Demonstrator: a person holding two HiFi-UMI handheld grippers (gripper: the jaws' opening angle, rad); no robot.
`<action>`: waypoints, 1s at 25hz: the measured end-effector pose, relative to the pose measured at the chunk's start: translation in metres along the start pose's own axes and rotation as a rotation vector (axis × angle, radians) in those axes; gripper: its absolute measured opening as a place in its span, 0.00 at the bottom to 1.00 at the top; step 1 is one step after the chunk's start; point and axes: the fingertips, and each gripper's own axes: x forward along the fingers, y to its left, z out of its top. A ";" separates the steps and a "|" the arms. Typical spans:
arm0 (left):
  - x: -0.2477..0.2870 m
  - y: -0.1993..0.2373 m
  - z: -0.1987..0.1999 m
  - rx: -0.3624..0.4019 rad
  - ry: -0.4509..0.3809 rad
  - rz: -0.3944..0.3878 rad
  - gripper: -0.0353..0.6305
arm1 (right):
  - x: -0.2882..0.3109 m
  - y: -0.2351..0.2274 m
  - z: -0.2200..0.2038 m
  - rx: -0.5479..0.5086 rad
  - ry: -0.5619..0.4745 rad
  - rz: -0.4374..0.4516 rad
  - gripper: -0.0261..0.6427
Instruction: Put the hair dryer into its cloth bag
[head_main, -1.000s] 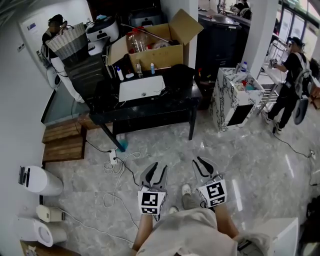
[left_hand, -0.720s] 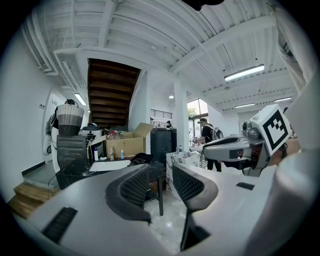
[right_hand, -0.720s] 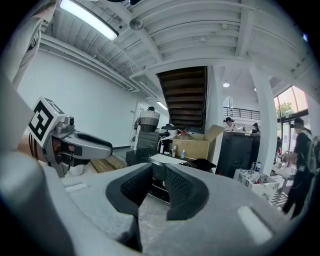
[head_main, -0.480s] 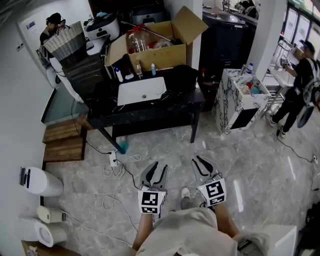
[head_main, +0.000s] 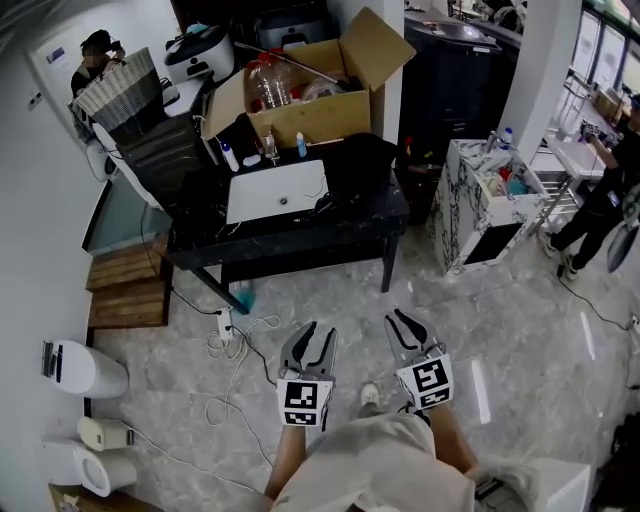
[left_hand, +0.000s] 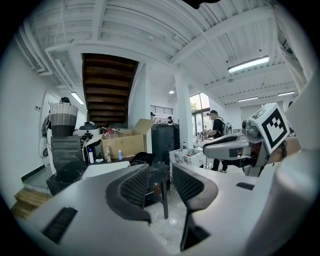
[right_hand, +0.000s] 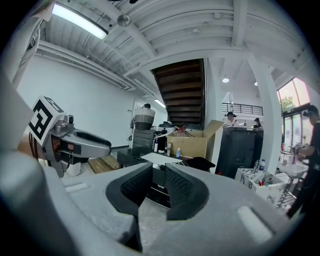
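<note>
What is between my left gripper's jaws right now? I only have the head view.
Observer: Nothing. In the left gripper view, the left gripper has its jaws a narrow gap apart, and only a leg of the black table shows through the gap, well beyond them.
Operator: And the right one?
Observer: The right gripper is empty too. Its jaws are nearly together and point toward that table.
Operator: Anything overhead there?
Observer: The underside of a dark wooden staircase hangs above the table.
</note>
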 end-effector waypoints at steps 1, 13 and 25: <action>0.006 0.001 0.001 0.003 0.004 0.004 0.27 | 0.004 -0.005 -0.001 0.003 0.002 0.003 0.13; 0.068 0.010 0.011 0.008 0.032 0.035 0.27 | 0.048 -0.057 0.001 0.010 0.006 0.030 0.13; 0.115 0.013 0.028 0.033 0.027 0.073 0.27 | 0.077 -0.098 0.004 0.041 -0.026 0.065 0.13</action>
